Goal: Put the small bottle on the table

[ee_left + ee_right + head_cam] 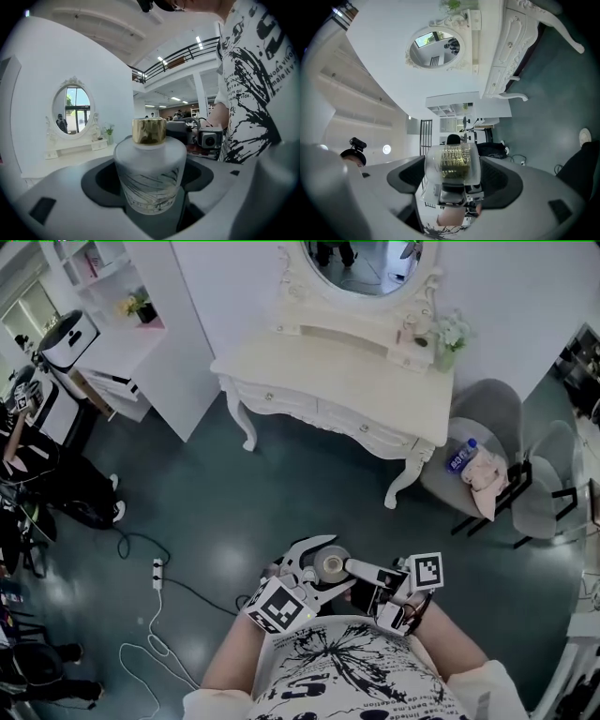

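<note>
My left tongs point(317, 566) pinch the small bottle point(150, 171) by its frosted body, held in the air close to my chest. It stands upright, with the gold cap point(149, 130) on top. The right tongs point(454, 180) face it from the other side, spread, with dark gaps on both flanks of the glass, so I judge that only the left carries it.

The white worktop point(319, 371) lies well ahead across open floor. The left arm has to reach forward while keeping the bottle's long axis vertical.

Only the head view shows that stretch of floor. The left gripper view shows the grip and cap clearly. The right gripper view, rolled sideways, shows only a frosted block with gold glinting through.
</note>
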{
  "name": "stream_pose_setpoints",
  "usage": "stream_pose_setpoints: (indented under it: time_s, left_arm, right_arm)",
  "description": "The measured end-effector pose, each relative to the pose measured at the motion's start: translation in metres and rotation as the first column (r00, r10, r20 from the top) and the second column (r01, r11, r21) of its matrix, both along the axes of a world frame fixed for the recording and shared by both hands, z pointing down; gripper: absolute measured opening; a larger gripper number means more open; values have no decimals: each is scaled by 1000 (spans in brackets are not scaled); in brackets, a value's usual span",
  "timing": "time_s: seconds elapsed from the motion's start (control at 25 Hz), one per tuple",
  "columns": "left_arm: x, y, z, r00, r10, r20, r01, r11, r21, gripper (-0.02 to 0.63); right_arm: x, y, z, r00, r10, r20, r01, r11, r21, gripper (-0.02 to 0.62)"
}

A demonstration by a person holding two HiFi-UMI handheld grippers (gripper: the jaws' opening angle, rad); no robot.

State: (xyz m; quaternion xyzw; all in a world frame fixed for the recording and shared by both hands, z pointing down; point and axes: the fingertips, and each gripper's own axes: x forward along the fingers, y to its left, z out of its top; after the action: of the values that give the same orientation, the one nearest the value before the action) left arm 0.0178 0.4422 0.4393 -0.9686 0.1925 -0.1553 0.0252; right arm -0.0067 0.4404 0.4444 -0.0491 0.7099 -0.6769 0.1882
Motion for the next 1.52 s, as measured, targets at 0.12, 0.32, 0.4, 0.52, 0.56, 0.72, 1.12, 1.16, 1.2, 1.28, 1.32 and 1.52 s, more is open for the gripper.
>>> stream_pose_setpoints:
  time_s: [0.12,0.32,0.4,0.52,0.56,0.72,1.12,1.16,1.2,1.28,1.32,1.52]
  left_arm:
    - [-23,-35,-6,1000,26,6,-26,1000,12,350]
    - [-57,-90,-14,998,56,15,-56,998,20,350]
    - [-65,-110,-19,998,65,15,-66,998,22,350]
    - [-74,-136,-22,997,73,15,-73,997,23,350]
    - [-78,-143,-22,997,70,12,-70,997,21,350]
    - [-82,-173,-18,999,53,6,-53,999,6,350]
    - [-51,-298,-8,1000,0,9,0,1000,6,350]
    - [-46,-312,-9,1000,-5,9,5,1000,7,350]
    - [-40,-327,-10,1000,-13,8,12,1000,9,350]
    - [-30,-355,-12,1000,-27,6,27,1000,16,350]
    - [-25,-368,-13,999,-31,5,31,999,20,350]
    - [-2,-420,-10,999,-35,10,35,999,14,350]
  right_arm:
    - [-23,-35,-5,1000,22,10,-22,1000,12,365]
    - [-56,-92,-15,998,57,17,-57,998,18,365]
    - [-65,-112,-19,998,65,20,-66,998,21,365]
    - [-74,-138,-22,996,81,26,-81,997,17,365]
    - [-77,-146,-22,996,82,27,-82,997,13,365]
    - [-82,-175,-17,998,62,23,-62,998,-3,365]
    - [-52,-298,-8,1000,-1,18,1,1000,9,365]
    - [-46,-313,-9,1000,-5,20,5,1000,11,365]
    - [-41,-327,-11,1000,-10,19,10,1000,14,365]
    - [-30,-355,-13,1000,-22,15,21,1000,23,365]
    - [-25,-368,-13,1000,-27,13,26,999,27,365]
    - [-2,-420,-12,1000,-27,10,26,999,22,365]
